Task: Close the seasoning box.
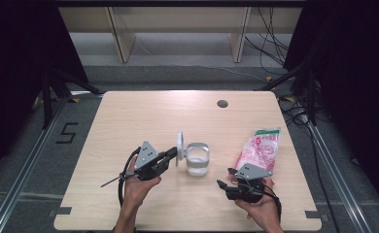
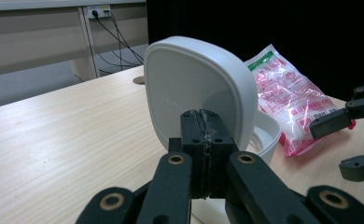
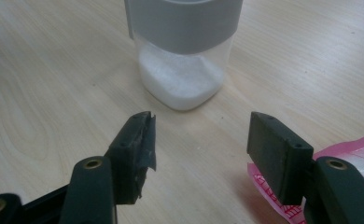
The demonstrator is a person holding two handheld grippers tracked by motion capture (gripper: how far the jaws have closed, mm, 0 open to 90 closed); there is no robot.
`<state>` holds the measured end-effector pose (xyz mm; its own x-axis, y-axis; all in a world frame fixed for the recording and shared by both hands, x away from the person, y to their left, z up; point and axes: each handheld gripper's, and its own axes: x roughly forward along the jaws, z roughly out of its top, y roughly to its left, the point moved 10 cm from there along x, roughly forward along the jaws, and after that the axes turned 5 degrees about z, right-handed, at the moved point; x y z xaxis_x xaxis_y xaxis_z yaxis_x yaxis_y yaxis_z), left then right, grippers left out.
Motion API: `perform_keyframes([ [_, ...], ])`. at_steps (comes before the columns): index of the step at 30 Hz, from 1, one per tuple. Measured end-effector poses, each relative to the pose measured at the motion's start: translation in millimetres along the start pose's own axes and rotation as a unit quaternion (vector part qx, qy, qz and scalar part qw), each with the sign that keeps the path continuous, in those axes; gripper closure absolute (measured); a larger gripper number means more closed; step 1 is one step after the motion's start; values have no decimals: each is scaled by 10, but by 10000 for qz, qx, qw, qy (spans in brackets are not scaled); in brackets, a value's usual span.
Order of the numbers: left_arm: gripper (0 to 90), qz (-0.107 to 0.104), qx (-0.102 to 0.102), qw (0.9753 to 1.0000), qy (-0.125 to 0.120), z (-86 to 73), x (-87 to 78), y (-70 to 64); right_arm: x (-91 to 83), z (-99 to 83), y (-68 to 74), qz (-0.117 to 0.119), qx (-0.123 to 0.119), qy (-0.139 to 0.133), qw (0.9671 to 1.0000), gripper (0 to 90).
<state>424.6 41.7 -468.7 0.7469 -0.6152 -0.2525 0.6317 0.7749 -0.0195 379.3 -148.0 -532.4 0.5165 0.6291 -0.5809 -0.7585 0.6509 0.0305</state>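
1. Left gripper view: the left gripper point(image 2: 202, 140) has its jaws clamped on the edge of the white lid point(image 2: 194, 88), held upright just beside the jar point(image 1: 197, 159).
2. The right gripper point(image 3: 199, 144) hovers with jaws wide apart near the jar, over the worktop point(image 1: 144, 116), touching nothing.
3. A pink bag point(image 1: 259, 148) lies just beside it.

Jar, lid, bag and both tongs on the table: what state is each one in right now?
Jar: upright, open, part filled with white powder.
Lid: off the jar, held on edge.
Pink bag: lying flat on the table.
Left tongs: shut on lid's rim.
Right tongs: open, holding nothing.
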Motion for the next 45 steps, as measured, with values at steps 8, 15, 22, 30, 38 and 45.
perform_keyframes([
  [8, 883, -12, 11, 10000, -46, 53, 22, -35, 5, -7, 8, 1, 15, 24, 10000, 407],
  [15, 880, -22, -2, 10000, -13, 47, 41, -51, 12, -17, 26, 42, 45, 85, 9999, 401],
  [22, 877, -91, 93, 9999, -31, 80, 77, -119, 11, -11, 20, 39, 10, 63, 10000, 401],
  [30, 851, -217, 80, 9997, -71, 87, 120, -206, 9, 1, -2, -23, -73, 10, 10000, 401],
  [38, 704, -330, -108, 9993, -128, 97, 79, -234, 7, -17, 18, 21, 59, 76, 10000, 401],
  [45, 521, -329, -45, 9994, -95, 66, 47, -233, 14, -11, -7, -25, -36, 36, 10000, 400],
])
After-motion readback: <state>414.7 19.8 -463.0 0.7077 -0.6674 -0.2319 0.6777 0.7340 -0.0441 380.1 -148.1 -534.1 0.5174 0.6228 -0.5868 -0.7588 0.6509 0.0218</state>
